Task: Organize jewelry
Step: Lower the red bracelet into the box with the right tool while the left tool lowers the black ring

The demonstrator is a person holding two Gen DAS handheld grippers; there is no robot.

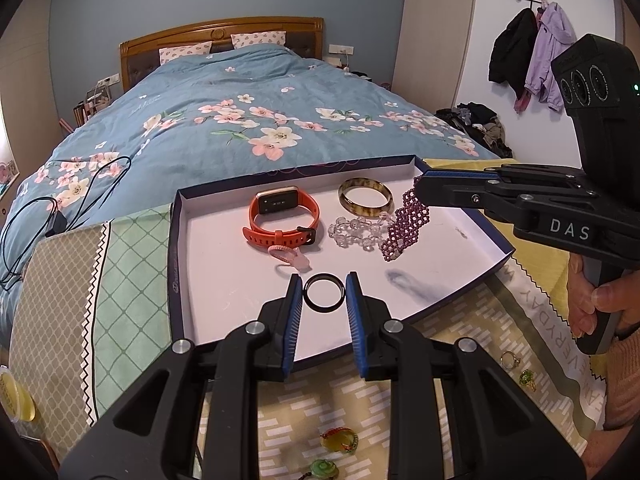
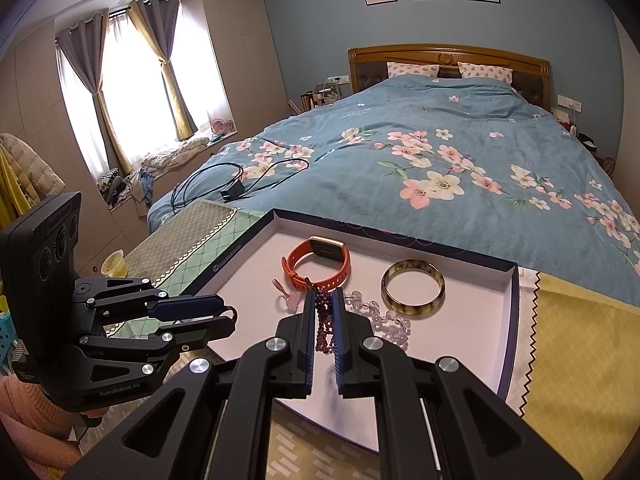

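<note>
A white tray with dark rim (image 1: 176, 240) (image 2: 512, 320) holds an orange smartwatch (image 1: 280, 210) (image 2: 320, 260), a horn-coloured bangle (image 1: 366, 198) (image 2: 412, 288), a clear bead bracelet (image 1: 356, 230) (image 2: 384, 320) and a small pink piece (image 1: 288, 256). My left gripper (image 1: 323, 285) is shut on a black ring (image 1: 323, 292), held by its edges just above the tray's near part. My right gripper (image 2: 323, 300) (image 1: 420, 188) is shut on a purple bead bracelet (image 1: 404, 224) (image 2: 324, 320), which dangles over the tray.
Small rings (image 1: 510, 358) and green and yellow pendants (image 1: 340, 440) lie on the patterned cloth in front of the tray. A bed with a floral quilt (image 1: 240, 120) lies beyond, with a black cable (image 1: 60, 208) on it. A yellow cloth (image 2: 580, 340) lies right of the tray.
</note>
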